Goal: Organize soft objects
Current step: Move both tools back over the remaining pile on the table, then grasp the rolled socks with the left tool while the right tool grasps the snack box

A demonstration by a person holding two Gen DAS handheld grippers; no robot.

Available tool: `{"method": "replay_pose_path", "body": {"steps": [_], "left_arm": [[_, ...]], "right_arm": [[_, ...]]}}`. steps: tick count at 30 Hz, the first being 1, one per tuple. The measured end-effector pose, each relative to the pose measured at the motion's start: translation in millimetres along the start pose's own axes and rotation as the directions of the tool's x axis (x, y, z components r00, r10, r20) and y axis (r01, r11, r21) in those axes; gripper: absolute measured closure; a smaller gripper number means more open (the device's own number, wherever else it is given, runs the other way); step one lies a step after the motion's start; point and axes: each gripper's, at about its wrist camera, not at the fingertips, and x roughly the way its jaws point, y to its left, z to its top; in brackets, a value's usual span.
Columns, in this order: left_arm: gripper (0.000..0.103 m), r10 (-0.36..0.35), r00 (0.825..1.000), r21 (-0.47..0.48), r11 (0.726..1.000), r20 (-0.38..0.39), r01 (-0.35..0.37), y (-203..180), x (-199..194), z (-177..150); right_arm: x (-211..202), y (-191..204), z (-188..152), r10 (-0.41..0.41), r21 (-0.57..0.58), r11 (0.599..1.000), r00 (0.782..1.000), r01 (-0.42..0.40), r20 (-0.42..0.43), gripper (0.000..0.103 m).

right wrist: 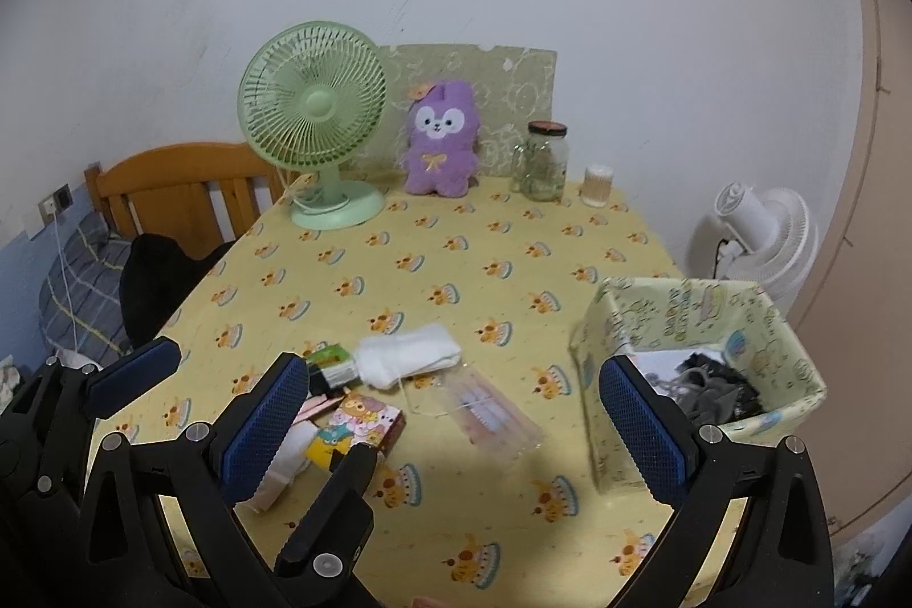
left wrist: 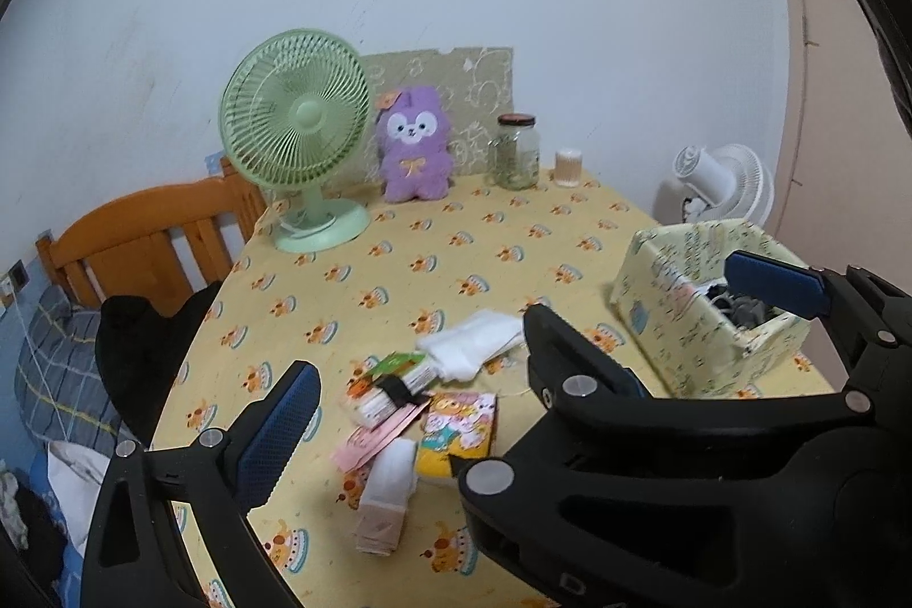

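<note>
A pile of soft items lies on the yellow tablecloth point(left wrist: 456, 232): white folded socks point(left wrist: 476, 343), a banded sock pair with a green label point(left wrist: 393, 383), a colourful cartoon pack point(left wrist: 459, 428), and a white-and-beige sock pair point(left wrist: 387, 500). The right wrist view shows the same white socks point(right wrist: 407, 354), the cartoon pack point(right wrist: 356, 431) and a clear packet point(right wrist: 490, 414). A patterned storage box point(left wrist: 707, 317) point(right wrist: 701, 323) holds dark soft items. My left gripper point(left wrist: 501, 374) is open above the pile. My right gripper point(right wrist: 450, 437) is open, between pile and box.
A green desk fan point(left wrist: 296, 135), a purple plush rabbit point(left wrist: 413, 146), a glass jar point(left wrist: 516, 152) and a cotton-swab tub point(left wrist: 568, 166) stand along the back wall. A white floor fan point(right wrist: 758, 237) stands right of the table. A wooden chair point(left wrist: 142, 243) with dark clothing stands left.
</note>
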Motion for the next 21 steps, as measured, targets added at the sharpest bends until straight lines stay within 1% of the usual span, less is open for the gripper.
{"method": "replay_pose_path", "body": {"steps": [4, 8, 12, 21], "left_arm": [[0.002, 0.003, 1.0, -0.016, 1.0, -0.02, -0.003, 4, 9, -7], [0.002, 0.021, 0.999, -0.025, 0.999, -0.038, -0.022, 9, 20, -15], [0.002, 0.023, 0.996, -0.054, 0.998, -0.082, -0.027, 17, 34, -25], [0.002, 0.029, 0.984, -0.087, 0.995, -0.177, -0.045, 31, 68, -57]], "right_arm": [[12, 5, -5, -0.017, -0.006, 1.0, 1.0, 0.017, -0.005, 0.0], [21, 8, -13, -0.02, 0.0, 1.0, 1.0, 0.02, -0.001, 0.0], [37, 12, -23, -0.023, 0.011, 1.0, 1.0, 0.024, -0.018, 0.0], [82, 24, -51, -0.004, 0.012, 1.0, 0.992, 0.005, -0.128, 0.0]]}}
